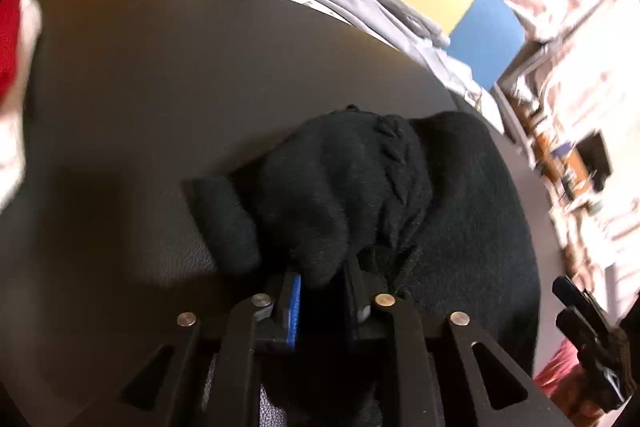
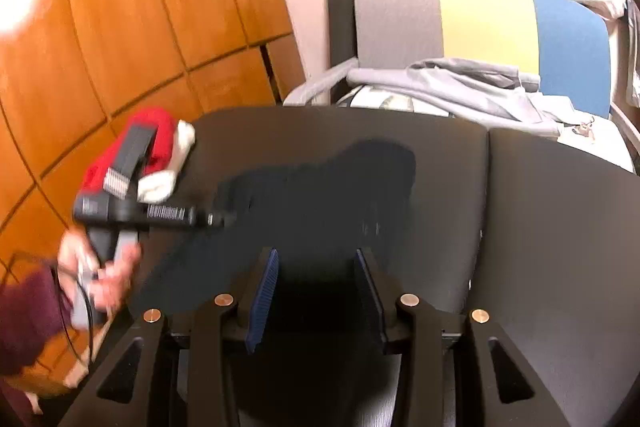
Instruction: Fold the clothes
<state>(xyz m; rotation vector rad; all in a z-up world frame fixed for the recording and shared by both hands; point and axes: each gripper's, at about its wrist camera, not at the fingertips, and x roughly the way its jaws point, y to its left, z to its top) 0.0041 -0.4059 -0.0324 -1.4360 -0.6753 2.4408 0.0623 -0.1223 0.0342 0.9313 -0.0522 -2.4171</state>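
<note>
A black knit garment [image 1: 360, 187] lies bunched on the dark table [image 1: 140, 87]. In the left wrist view my left gripper [image 1: 326, 277] is shut on a fold of its near edge, and the cloth bulges up between the blue-padded fingers [image 1: 295, 291]. The right wrist view shows the same garment [image 2: 320, 187] spread flat and blurred, with the left gripper [image 2: 220, 218] at its left edge, held by a hand [image 2: 100, 267]. My right gripper [image 2: 318, 267] hovers over the garment's near part, open, with nothing between its pads.
A red and white garment [image 2: 160, 147] sits at the table's far left corner. Behind the table a grey, yellow and blue chair [image 2: 500, 19] holds a pile of grey clothes [image 2: 460, 83]. A seam [image 2: 488, 187] splits the table top. Wooden panels [image 2: 120, 27] stand at the left.
</note>
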